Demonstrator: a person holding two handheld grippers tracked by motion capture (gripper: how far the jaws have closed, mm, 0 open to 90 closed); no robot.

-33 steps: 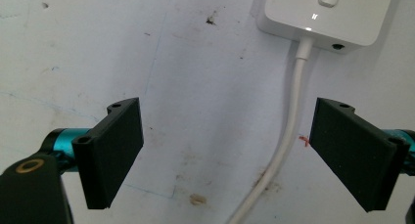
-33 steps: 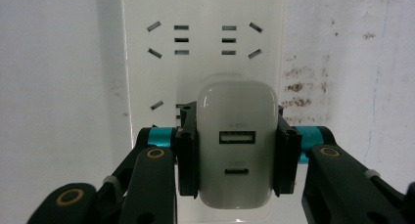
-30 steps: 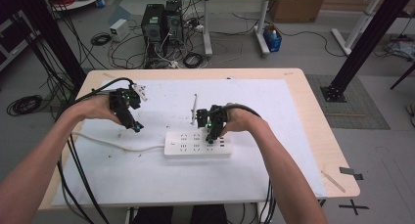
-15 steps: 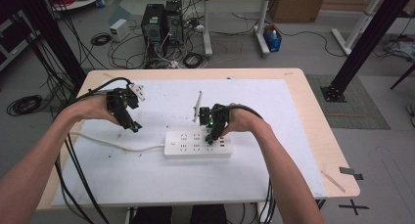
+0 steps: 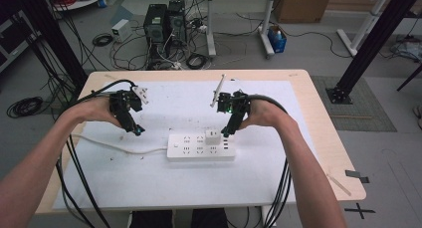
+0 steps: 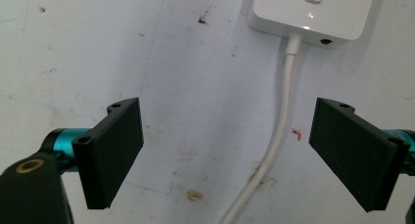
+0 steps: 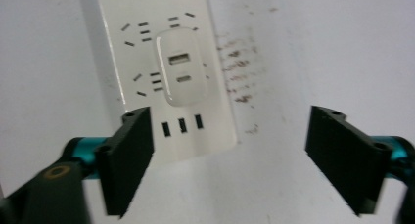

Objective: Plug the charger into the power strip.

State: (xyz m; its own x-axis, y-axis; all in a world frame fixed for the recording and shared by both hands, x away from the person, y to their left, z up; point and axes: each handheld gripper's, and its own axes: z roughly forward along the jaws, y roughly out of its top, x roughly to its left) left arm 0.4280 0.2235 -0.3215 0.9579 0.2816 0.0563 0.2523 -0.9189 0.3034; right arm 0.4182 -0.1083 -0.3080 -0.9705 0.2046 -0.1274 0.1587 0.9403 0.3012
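Observation:
A white power strip [image 5: 200,147] lies on the white mat, its cord [image 5: 114,147] running left. A small white USB charger [image 5: 212,137] is plugged into its upper row, seen up close in the right gripper view as a charger [image 7: 182,72] with two ports on the strip [image 7: 142,48]. My right gripper [image 5: 228,131] hovers open just above and right of the charger, nothing between its fingers [image 7: 128,158]. My left gripper [image 5: 136,131] stands open left of the strip. Its view shows the strip's end [image 6: 315,11] and the cord [image 6: 274,136] between the jaws.
A thin white stick [image 5: 217,90] lies on the mat behind the right hand. A small white plug piece [image 5: 141,93] rests near the left hand. Black cables [image 5: 74,163] trail off the table's front. The mat [image 5: 308,153] has stains; computers and wires sit on the floor beyond.
The right gripper has lifted back from the strip toward the upper right, leaving the charger plugged in. The left gripper has barely moved.

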